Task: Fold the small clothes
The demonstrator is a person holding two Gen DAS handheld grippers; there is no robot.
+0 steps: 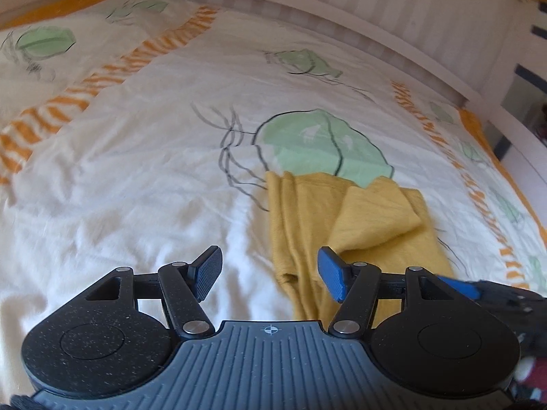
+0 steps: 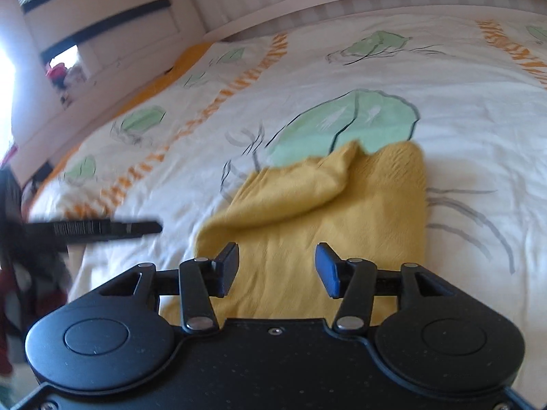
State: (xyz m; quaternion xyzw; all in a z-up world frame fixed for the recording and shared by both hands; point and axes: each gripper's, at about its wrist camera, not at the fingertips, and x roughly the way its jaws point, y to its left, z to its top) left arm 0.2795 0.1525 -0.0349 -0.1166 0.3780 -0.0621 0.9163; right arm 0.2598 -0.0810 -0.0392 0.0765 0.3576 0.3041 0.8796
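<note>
Cloth: yellow garment (image 2: 318, 212) lies on the duvet (image 1: 136, 171), partly folded, one flap doubled over its far half; its far edge covers the foot of a green leaf print (image 2: 359, 119).
Place: mid-bed, well apart from the orange border (image 2: 164, 78) along the bed's edge and from the white rail (image 1: 342, 24) at the far end.
Left gripper (image 1: 270, 275): jaws apart, nothing between the pads; it hangs over bare duvet beside the garment's left edge, its blue pad (image 1: 330, 273) over the cloth.
Right gripper (image 2: 277, 270): jaws apart and empty, over the garment's near half; I cannot tell whether the pads touch the fabric.
Stage: my reading is that a fold has been laid and the next pinch is not yet taken.
Risk, flap: the doubled flap sits bulged and slanted, not flat; a pull on the layer under it would likely roll it open.
Risk, grip: the fabric is thin and wrinkled along the left edge; a pinch there may catch only one layer, or the duvet with it, and the fold would come out skewed.
Risk, crowding: both grippers are close together at the near edge; the left one shows as a dark bar in the right view, so reaching across could knock them together.
Risk, surface: soft, creased bedding gives under pressure, so edges may not line up.
</note>
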